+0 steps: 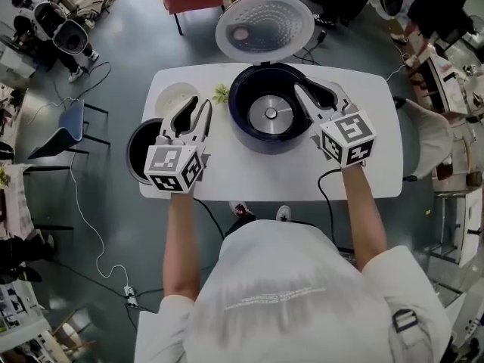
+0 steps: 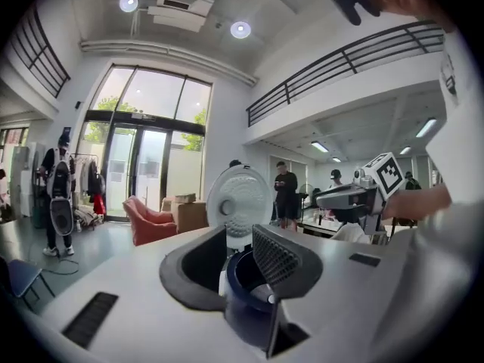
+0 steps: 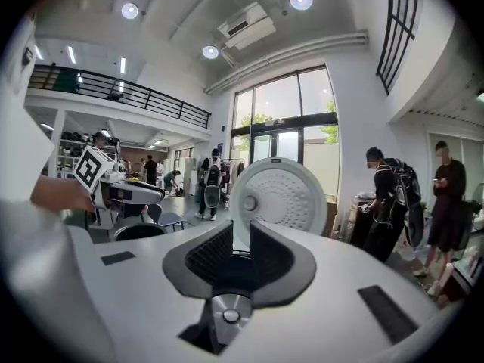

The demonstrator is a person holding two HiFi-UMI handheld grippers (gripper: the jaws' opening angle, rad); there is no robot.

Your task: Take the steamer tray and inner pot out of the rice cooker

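The dark blue rice cooker stands mid-table with its lid up. Its bare heating plate shows inside. The black inner pot sits at the table's left edge, partly hidden by my left gripper. A white steamer tray lies on the table behind it. My left gripper hovers left of the cooker, jaws apart and empty. My right gripper hovers over the cooker's right rim, jaws narrowly apart with nothing between them. The lid and the pot also appear in the right gripper view.
A small green item lies between the tray and the cooker. The white table has a black cable running off its front edge. A blue chair stands at the left, and people stand around the room.
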